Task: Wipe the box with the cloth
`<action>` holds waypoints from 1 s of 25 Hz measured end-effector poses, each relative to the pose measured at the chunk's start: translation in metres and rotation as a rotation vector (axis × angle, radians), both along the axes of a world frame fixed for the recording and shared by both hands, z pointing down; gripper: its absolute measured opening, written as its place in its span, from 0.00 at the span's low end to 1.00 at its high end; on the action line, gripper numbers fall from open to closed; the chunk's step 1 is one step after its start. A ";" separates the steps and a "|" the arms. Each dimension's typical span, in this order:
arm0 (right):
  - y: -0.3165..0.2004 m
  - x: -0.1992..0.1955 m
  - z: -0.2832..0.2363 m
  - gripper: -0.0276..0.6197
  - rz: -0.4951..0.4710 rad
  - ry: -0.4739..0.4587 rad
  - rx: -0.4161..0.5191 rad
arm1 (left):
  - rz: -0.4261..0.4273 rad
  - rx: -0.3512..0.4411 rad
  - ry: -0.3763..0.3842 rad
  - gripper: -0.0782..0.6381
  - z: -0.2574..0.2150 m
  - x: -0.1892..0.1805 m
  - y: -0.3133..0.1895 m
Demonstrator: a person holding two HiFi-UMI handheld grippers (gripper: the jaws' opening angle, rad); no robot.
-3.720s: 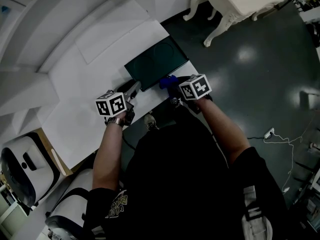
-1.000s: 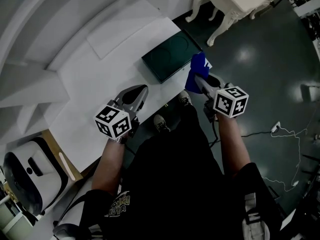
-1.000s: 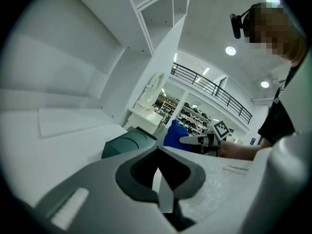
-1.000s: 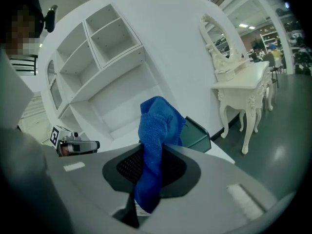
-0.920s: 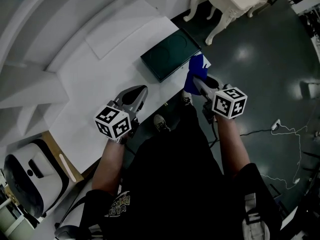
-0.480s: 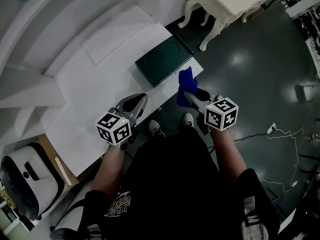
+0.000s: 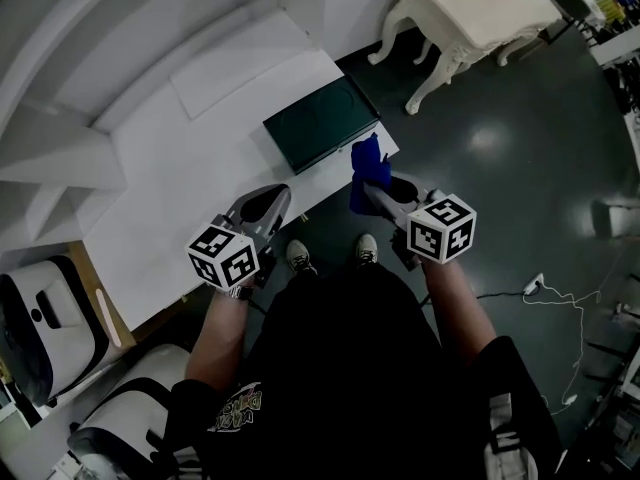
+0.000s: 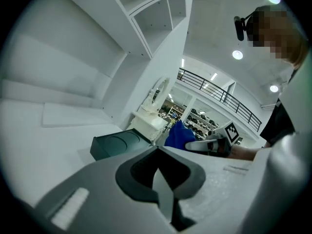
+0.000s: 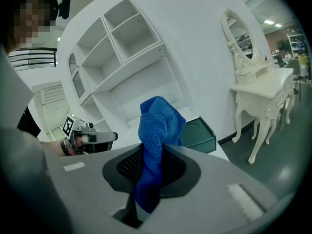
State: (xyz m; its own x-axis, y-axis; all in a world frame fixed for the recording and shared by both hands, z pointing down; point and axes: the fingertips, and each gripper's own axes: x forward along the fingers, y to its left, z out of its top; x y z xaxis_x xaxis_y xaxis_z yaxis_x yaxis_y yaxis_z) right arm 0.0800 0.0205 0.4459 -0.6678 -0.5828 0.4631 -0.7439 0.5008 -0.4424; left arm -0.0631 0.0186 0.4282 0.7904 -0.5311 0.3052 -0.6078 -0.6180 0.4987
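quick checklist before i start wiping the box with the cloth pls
1. Cloth clamped in right gripper: ok, jaws shut on it, cloth sticks out past the tips.
2. Left gripper free: ok, jaws together, nothing between them.
3. Box top unobstructed: ok, nothing lies on it.
4. Cloth on box: not ok, held apart from it, near its right corner.
5. Box steadied: not ok, left gripper hangs over the table, apart from the box.
6. Box stays put when pushed: cannot tell.

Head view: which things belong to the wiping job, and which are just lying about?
Job: box, cloth, right tongs shut on the cloth.
Lying about: dressing table, flat white panel, floor cable.
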 end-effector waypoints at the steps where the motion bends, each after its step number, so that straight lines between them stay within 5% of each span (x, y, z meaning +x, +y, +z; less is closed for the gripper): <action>1: 0.000 0.001 -0.001 0.18 -0.012 -0.002 0.003 | -0.007 0.003 -0.002 0.11 -0.001 0.003 0.001; 25: 0.031 0.033 0.000 0.18 -0.222 -0.027 0.001 | -0.167 0.011 -0.006 0.11 -0.005 0.056 0.045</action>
State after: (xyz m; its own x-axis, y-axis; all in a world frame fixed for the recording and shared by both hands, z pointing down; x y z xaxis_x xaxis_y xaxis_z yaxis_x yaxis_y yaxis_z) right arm 0.1125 0.0514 0.4459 -0.7920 -0.4205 0.4425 -0.6031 0.6516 -0.4601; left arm -0.0071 0.0635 0.4234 0.6889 -0.6582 0.3036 -0.7057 -0.5134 0.4883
